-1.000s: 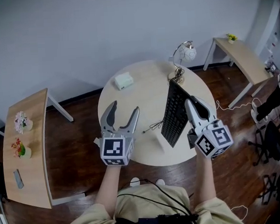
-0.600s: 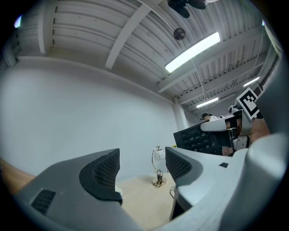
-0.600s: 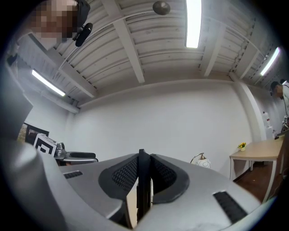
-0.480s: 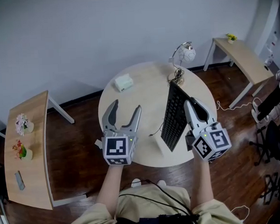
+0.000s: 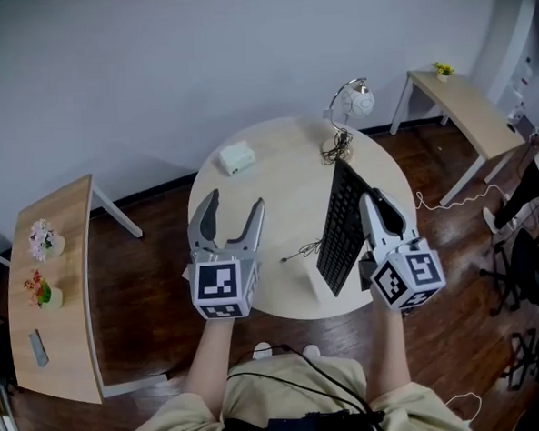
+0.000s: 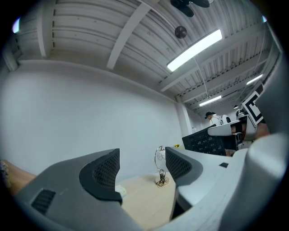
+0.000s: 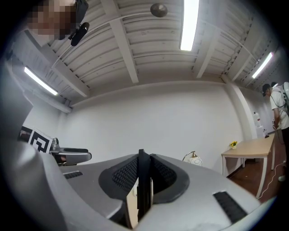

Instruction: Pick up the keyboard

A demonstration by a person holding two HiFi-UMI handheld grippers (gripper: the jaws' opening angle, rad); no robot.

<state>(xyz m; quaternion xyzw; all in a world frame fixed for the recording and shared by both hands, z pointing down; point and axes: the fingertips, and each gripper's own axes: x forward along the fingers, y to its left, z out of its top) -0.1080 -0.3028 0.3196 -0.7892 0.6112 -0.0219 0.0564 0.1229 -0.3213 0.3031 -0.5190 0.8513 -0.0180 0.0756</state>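
The black keyboard (image 5: 340, 226) is raised off the round table (image 5: 268, 187), tilted up on its long edge. My right gripper (image 5: 374, 204) is shut on its right edge. In the right gripper view the thin dark keyboard edge (image 7: 143, 189) stands upright, pinched between both ribbed pads of that gripper (image 7: 143, 173). My left gripper (image 5: 231, 205) hovers open over the table's left half, holding nothing. In the left gripper view its jaws (image 6: 142, 169) are spread apart, and the keyboard (image 6: 205, 142) shows to the right of them.
A globe desk lamp (image 5: 353, 100) stands at the table's far edge, with a white box (image 5: 237, 156) at the far left. A thin cable (image 5: 299, 248) trails beside the keyboard. Wooden side desks stand left (image 5: 47, 296) and far right (image 5: 468, 107). A person (image 7: 277, 108) stands at the right.
The keyboard and my right gripper have shifted slightly right and tilted a little. The left gripper stays open in about the same place.
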